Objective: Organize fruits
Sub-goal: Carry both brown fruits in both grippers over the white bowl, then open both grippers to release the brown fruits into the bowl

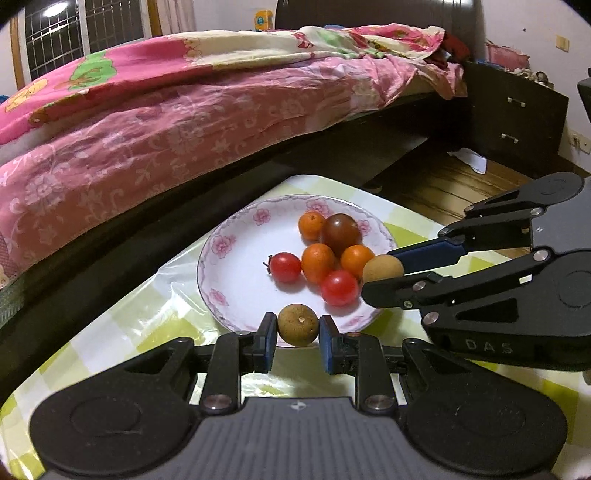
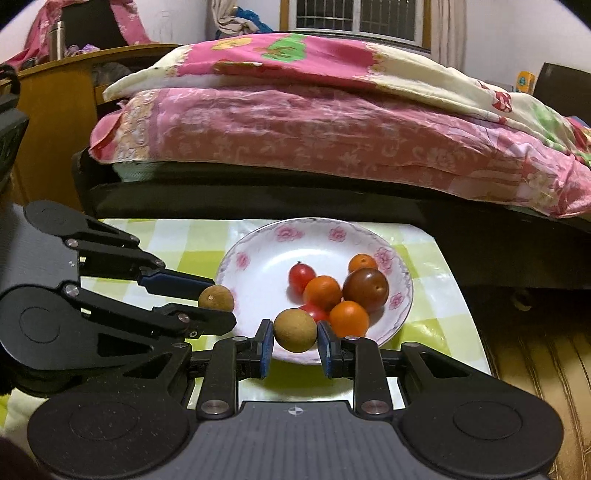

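Bedroom, lit by a ceiling lamp (image 1: 55, 9) reflected in the barred window (image 1: 85, 33). Straight ahead of the tongs a dark-framed bed (image 2: 258, 199) w/ pink floral blanket (image 1: 166, 122) and a cartoon quilt (image 2: 295, 55) on top. Dark drawer unit (image 1: 517, 122) far right of the left tongs; wood cabinet (image 2: 44, 122) far left of the right ones. Wood floor (image 1: 443, 188), pale walls (image 1: 535, 26).

The worktop (image 1: 122, 332) wears a green-and-white checked cloth under clear plastic. A flowered white plate (image 1: 229, 258) sits on it near the edge facing the bed (image 1: 147, 122), which stands just beyond.
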`<state>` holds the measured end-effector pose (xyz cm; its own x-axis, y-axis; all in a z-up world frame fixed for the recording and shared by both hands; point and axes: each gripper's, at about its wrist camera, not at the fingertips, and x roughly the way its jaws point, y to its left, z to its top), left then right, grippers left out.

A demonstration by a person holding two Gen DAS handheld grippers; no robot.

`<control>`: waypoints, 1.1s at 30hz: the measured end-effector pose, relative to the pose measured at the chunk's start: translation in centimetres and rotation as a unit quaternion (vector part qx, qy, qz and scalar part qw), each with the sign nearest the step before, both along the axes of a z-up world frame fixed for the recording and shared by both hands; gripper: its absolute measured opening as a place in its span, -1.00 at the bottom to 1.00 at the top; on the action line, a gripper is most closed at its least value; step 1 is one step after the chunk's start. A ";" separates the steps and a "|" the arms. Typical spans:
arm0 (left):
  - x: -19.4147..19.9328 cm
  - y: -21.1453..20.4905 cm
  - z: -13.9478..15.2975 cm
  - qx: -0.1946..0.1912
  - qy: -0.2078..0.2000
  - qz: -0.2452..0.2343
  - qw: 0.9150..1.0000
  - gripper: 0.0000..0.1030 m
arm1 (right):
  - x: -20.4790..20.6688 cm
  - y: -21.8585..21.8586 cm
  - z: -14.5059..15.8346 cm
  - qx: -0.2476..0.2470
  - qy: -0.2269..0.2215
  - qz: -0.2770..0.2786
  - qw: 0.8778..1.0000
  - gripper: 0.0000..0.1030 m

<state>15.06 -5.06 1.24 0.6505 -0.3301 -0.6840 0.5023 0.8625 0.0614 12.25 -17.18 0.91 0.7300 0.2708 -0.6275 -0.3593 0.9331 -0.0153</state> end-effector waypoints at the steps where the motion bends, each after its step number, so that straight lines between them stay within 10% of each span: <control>1: 0.1 0.1 -0.1 -0.001 0.002 0.002 1.000 -0.37 | 0.2 -0.1 -0.1 0.001 0.000 -0.001 1.000 -0.58; 33: 1.2 -0.2 -1.2 -0.003 0.008 0.022 1.000 -0.29 | 2.1 -0.5 -1.3 0.017 0.015 -0.023 0.999 -0.55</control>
